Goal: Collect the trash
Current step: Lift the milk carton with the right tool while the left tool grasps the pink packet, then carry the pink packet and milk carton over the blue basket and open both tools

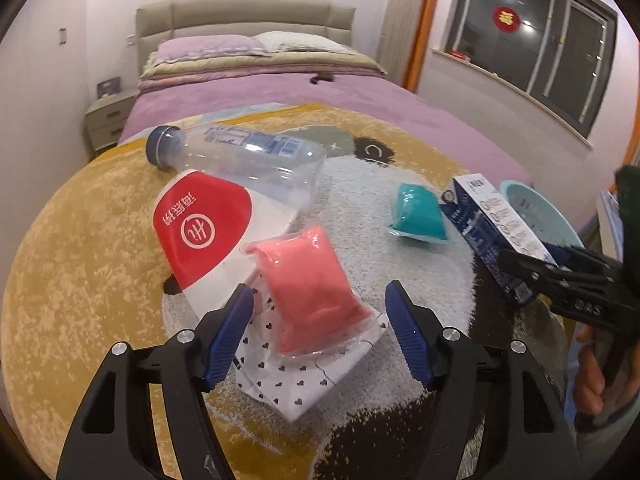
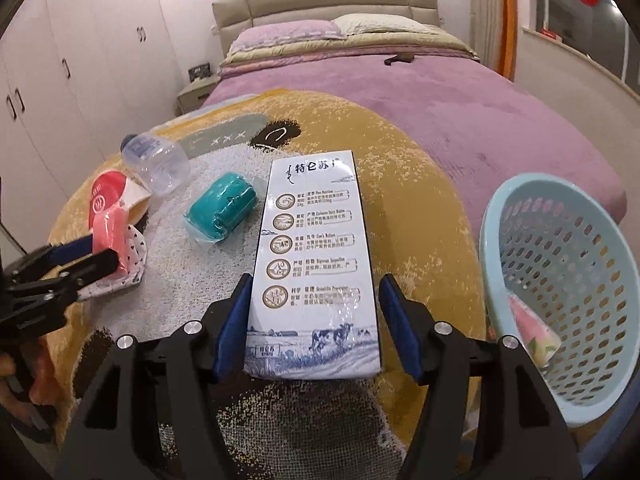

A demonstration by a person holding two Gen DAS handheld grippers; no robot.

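Observation:
My left gripper (image 1: 318,300) stands open over a pink packet (image 1: 308,292), one blue pad on each side and neither pressing on it. The packet lies on a white heart-print wrapper (image 1: 296,380). Beyond it lie a red-and-white pouch (image 1: 200,228), a clear bottle (image 1: 244,156) on its side and a teal packet (image 1: 420,212). My right gripper (image 2: 316,300) straddles the near end of a white milk carton (image 2: 316,248) lying flat. The left pad is at the carton's edge and a gap shows at the right pad. A pale blue basket (image 2: 492,216) sits to the right.
All of this rests on a yellow and grey rug (image 1: 80,280) spread over a purple bed (image 1: 420,116). The basket holds a pink and yellow wrapper (image 2: 532,328). A nightstand (image 1: 108,120), wardrobe doors (image 2: 60,60) and a window (image 1: 540,40) surround the bed.

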